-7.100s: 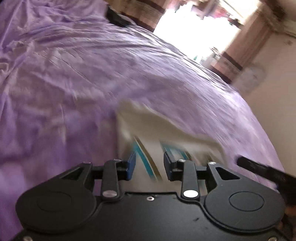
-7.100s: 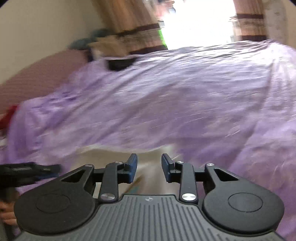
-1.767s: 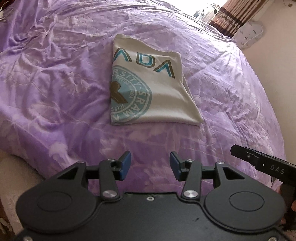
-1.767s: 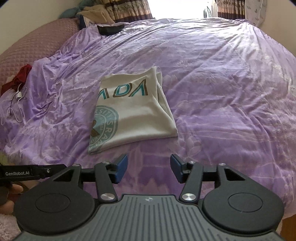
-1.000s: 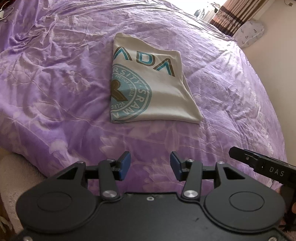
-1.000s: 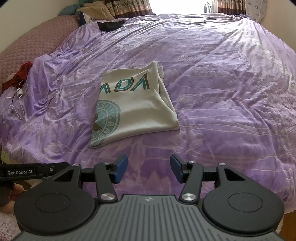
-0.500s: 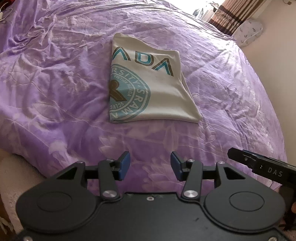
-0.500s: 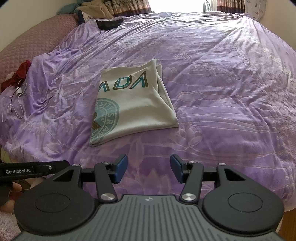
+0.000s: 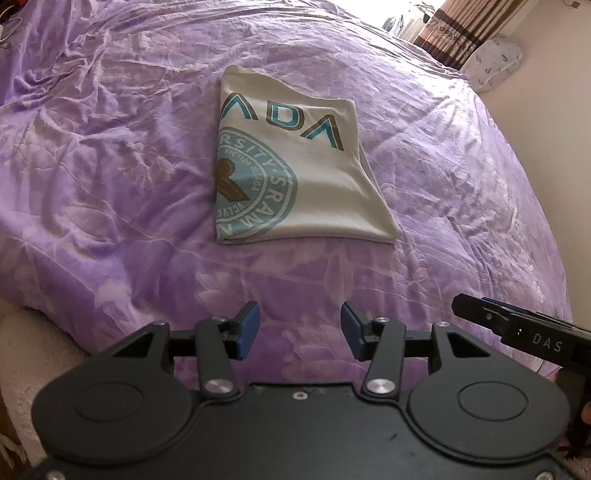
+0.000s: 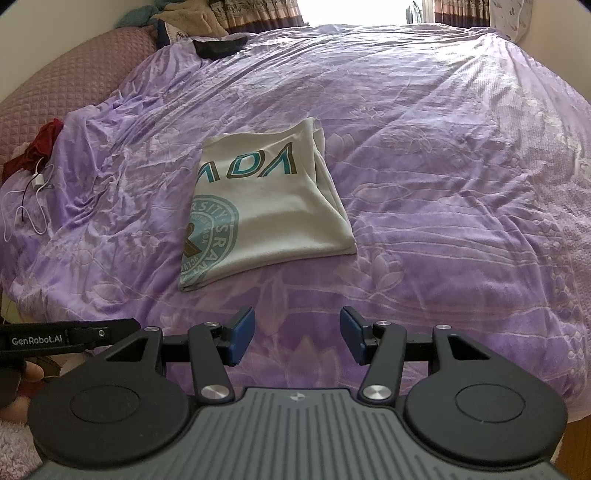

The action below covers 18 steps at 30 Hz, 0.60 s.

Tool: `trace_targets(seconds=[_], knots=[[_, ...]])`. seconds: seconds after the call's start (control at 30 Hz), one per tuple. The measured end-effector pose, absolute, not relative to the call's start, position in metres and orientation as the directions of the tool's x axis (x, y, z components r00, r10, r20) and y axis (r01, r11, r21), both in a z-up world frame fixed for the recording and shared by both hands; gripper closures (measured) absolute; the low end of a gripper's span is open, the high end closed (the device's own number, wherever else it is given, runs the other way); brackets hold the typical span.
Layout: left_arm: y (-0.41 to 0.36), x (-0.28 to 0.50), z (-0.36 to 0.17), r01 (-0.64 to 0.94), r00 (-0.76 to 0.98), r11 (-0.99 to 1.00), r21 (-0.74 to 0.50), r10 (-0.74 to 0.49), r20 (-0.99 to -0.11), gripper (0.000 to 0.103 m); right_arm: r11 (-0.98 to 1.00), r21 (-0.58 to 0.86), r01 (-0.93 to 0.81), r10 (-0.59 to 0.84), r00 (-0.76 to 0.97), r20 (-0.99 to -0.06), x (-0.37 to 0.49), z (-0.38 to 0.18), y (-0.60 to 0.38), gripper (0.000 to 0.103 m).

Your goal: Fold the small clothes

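Observation:
A cream T-shirt (image 9: 295,173) with teal and brown print lies folded into a flat rectangle on the purple bedspread (image 9: 110,155). It also shows in the right wrist view (image 10: 266,206). My left gripper (image 9: 299,330) is open and empty, held above the near edge of the bed, well short of the shirt. My right gripper (image 10: 297,336) is open and empty, also back from the shirt. The right gripper's finger shows in the left wrist view (image 9: 517,328); the left gripper's finger shows in the right wrist view (image 10: 70,338).
A black garment (image 10: 219,46) lies at the far end of the bed. A red cloth (image 10: 35,147) and a white cable (image 10: 33,192) lie at the left. Curtains (image 10: 258,11) and a bright window stand beyond. A wall is at the right (image 9: 554,147).
Seven seconds ago both grippers were low at the shirt, in blur. They have since drawn back from it. Over the last second both views hold nearly still.

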<state>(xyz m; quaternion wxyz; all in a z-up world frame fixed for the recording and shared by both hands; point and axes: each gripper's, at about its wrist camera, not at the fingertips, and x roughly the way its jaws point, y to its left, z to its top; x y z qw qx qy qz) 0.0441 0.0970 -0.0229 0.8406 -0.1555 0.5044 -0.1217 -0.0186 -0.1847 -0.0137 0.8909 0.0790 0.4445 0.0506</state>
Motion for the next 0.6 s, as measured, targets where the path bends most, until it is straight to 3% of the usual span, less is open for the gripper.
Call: trace_targets(seconds=[0.6], knots=[[0.0955, 0.0449, -0.0240, 0.045, 0.455, 0.921, -0.386, -0.363, -0.813, 0.053, 0.983, 0.184, -0.019, 0.159, 0.592, -0.790, -0.0178, -0.0145, -0.1857, 0.040]])
